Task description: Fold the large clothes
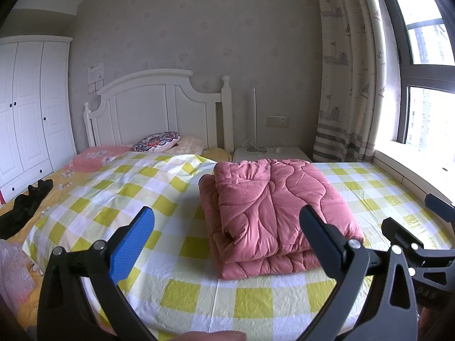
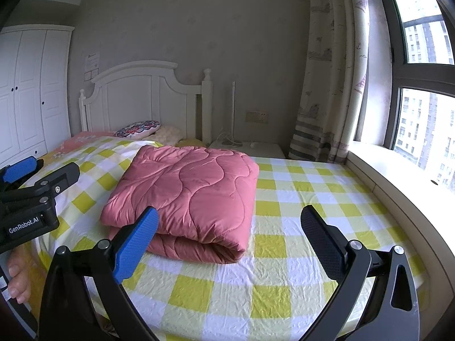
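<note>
- While both grippers hang above the near edge of the bed (image 2: 284,289), the pink quilt (image 2: 187,196) lies folded into a thick rectangular bundle on the yellow-and-white checked sheet (image 1: 199,295), roughly mid-bed, clear of both grippers.
- Left gripper (image 1: 227,241): jaws spread wide, nothing between them; blue pad on its left finger, black pad on its right; quilt's near fold sits just beyond the black finger.
- Right gripper (image 2: 229,241): jaws also spread wide, empty; blue-padded finger overlaps the quilt's near left corner in view, contact cannot be told.
- In the right wrist view the left gripper shows at the left edge, with a hand (image 2: 18,281) on its handle, fingers partly seen.
- Quilt folds: rounded fold faces the near side, layered edges visible on the left in the left wrist view.
- Head of the bed: white headboard (image 1: 150,108), patterned pillow (image 1: 156,140), pink pillow (image 1: 93,156) beside it.
- Black garment (image 1: 25,210) lies on the orange sheet at the far left, well apart from the quilt.
- White wardrobe (image 1: 28,108) at left, doors closed, contents not visible.
- Nightstand (image 1: 270,153) beside the headboard carries a lamp pole and cable.
- Curtain (image 1: 349,71) and window (image 1: 429,56) on the right.
</note>
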A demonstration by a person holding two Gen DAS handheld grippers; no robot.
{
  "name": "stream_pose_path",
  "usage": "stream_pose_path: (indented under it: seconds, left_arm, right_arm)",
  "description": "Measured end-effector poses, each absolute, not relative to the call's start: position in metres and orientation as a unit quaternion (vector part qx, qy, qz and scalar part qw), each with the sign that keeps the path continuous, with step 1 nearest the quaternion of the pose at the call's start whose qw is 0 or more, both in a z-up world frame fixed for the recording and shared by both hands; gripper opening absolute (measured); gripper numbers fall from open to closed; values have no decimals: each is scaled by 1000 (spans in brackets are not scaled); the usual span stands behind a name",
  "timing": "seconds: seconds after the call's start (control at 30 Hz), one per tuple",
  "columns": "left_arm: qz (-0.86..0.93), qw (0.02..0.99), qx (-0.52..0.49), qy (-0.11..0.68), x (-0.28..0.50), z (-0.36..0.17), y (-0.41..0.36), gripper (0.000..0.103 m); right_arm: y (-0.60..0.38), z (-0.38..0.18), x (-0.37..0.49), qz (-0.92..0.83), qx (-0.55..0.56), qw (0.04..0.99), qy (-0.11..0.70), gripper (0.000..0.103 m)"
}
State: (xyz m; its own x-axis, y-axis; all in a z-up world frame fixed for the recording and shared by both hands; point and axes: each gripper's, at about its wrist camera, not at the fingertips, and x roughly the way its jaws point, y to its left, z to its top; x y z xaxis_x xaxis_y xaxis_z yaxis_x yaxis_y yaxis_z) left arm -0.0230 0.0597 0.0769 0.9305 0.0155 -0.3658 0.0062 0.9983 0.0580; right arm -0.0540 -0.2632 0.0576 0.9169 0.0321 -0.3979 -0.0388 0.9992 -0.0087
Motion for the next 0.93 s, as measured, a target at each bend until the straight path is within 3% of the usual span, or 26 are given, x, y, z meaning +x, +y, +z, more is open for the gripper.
stream_pose_path:
  seconds: [0.7,0.8,0.93]
  left_arm:
    - [-7,979,50,199,-17,61,54,101]
    - [-1,976,52,211,9,59,63,101]
    - [22,958,18,285,102,58,136,101]
  right_arm:
    - [-275,39,-30,50,1,969,242,98]
    - [-320,40,0,38,23,964,261,98]
    - [-458,55,46,-69,82,950,294,98]
